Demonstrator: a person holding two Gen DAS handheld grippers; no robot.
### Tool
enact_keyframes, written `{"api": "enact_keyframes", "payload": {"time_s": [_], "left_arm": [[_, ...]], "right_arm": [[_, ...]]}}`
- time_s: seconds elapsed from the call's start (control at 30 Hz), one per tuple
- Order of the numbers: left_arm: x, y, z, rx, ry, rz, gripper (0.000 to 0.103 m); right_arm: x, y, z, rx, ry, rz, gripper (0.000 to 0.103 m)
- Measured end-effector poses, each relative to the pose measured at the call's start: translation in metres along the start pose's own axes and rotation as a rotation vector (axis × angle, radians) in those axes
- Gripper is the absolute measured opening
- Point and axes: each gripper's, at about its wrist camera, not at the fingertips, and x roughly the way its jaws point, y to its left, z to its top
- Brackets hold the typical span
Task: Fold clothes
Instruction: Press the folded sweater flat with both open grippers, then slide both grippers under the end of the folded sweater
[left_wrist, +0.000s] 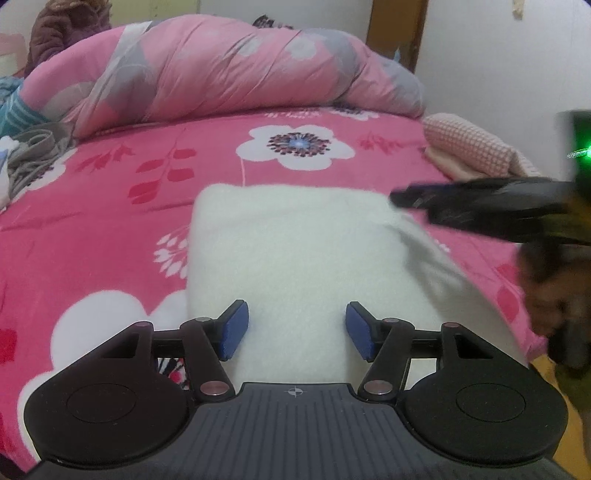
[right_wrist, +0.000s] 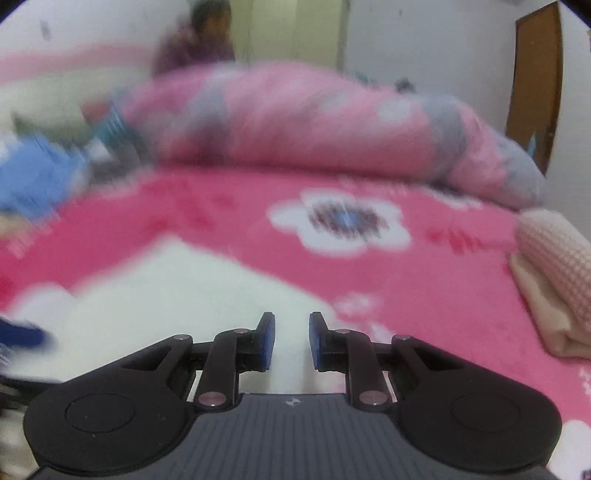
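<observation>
A white fluffy garment (left_wrist: 295, 240) lies folded into a rectangle on the pink flowered bedsheet (left_wrist: 110, 221). My left gripper (left_wrist: 297, 328) hovers over its near edge, open, the blue pads well apart with only the cloth's surface showing between them. My right gripper (left_wrist: 406, 197) reaches in from the right, blurred, its tips at the garment's far right corner. In the right wrist view the right gripper (right_wrist: 291, 339) has a narrow gap between its pads. The white garment (right_wrist: 166, 288) shows below that gap, and nothing is visibly pinched.
A rolled pink and grey quilt (left_wrist: 221, 74) runs along the back of the bed. A folded pink waffle cloth (left_wrist: 469, 147) sits at the right edge, and loose clothes (left_wrist: 29, 155) lie at the left. A blurred hand (left_wrist: 554, 295) holds the right gripper.
</observation>
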Motion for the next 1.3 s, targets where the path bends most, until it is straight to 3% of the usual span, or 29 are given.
{"api": "enact_keyframes", "payload": {"time_s": [0.1,0.17,0.23,0.33,0.47,0.57,0.6,0.73,0.83,0.93,1.1,1.3], "left_arm": [[0.001,-0.005,0.001,0.016,0.006,0.027,0.060],[0.002,-0.009,0.001,0.047,0.006,0.042,0.060],[0.002,-0.012,0.002,0.057,0.009,0.055,0.060],[0.002,-0.016,0.003,0.069,0.012,0.081,0.060],[0.001,-0.023,0.002,0.096,0.010,0.114,0.060],[0.001,-0.029,0.001,0.125,0.010,0.132,0.060],[0.001,-0.031,0.001,0.132,0.013,0.135,0.060],[0.000,-0.039,-0.001,0.166,0.002,0.182,0.060],[0.000,-0.042,-0.001,0.175,0.004,0.198,0.060],[0.000,-0.045,0.000,0.184,0.006,0.213,0.060],[0.001,-0.049,-0.002,0.204,0.005,0.231,0.060],[0.001,-0.053,-0.002,0.220,0.006,0.246,0.060]], "right_arm": [[-0.023,0.005,-0.010,0.005,-0.037,0.053,0.021],[-0.007,0.003,-0.033,-0.028,0.069,0.012,0.021],[-0.009,0.002,-0.044,-0.068,0.060,-0.024,0.022],[-0.042,0.004,-0.033,-0.050,0.017,-0.044,0.022],[-0.086,0.007,-0.045,-0.023,-0.072,0.130,0.023],[-0.079,0.010,-0.076,-0.019,0.013,0.220,0.023],[-0.072,0.011,-0.088,-0.013,0.046,0.202,0.023],[-0.087,0.025,-0.093,-0.042,0.001,0.154,0.024],[-0.102,0.032,-0.093,-0.065,-0.058,0.203,0.024],[-0.101,0.034,-0.104,-0.090,-0.050,0.225,0.024],[-0.091,0.032,-0.119,-0.046,0.007,0.171,0.024],[-0.098,0.023,-0.127,0.013,-0.011,0.171,0.024]]}}
